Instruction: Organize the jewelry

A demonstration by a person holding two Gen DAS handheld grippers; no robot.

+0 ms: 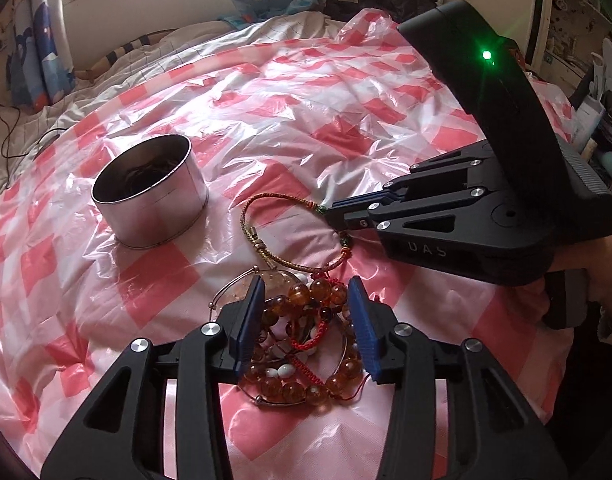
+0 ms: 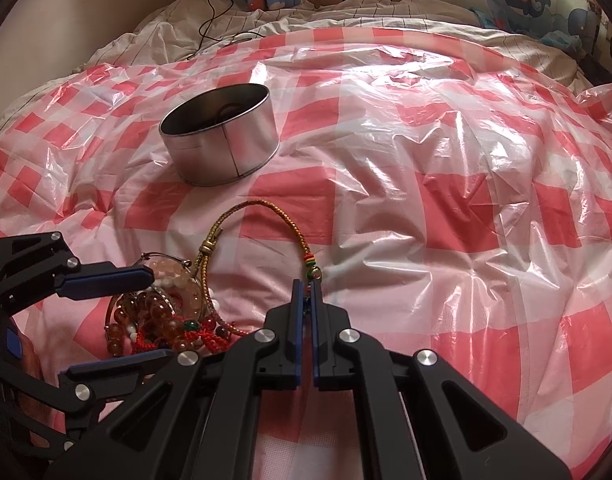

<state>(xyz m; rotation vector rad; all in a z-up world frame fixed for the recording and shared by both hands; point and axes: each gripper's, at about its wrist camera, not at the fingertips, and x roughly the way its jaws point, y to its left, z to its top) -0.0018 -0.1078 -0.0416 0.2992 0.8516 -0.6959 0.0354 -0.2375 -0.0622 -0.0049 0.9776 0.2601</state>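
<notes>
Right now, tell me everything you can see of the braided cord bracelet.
The braided cord bracelet is a thin loop of gold-and-red woven cord with brass-coloured sliding knots and a few small green and red beads. It lies open on the pink checked plastic sheet, in front of the metal tin and not touching it. The right gripper is shut on its beaded section. Its near end overlaps the bead pile.

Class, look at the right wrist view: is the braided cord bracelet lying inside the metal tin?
No: the braided cord bracelet lies on the checked plastic sheet in front of the metal tin, pinched by the right hand-held gripper.
</notes>
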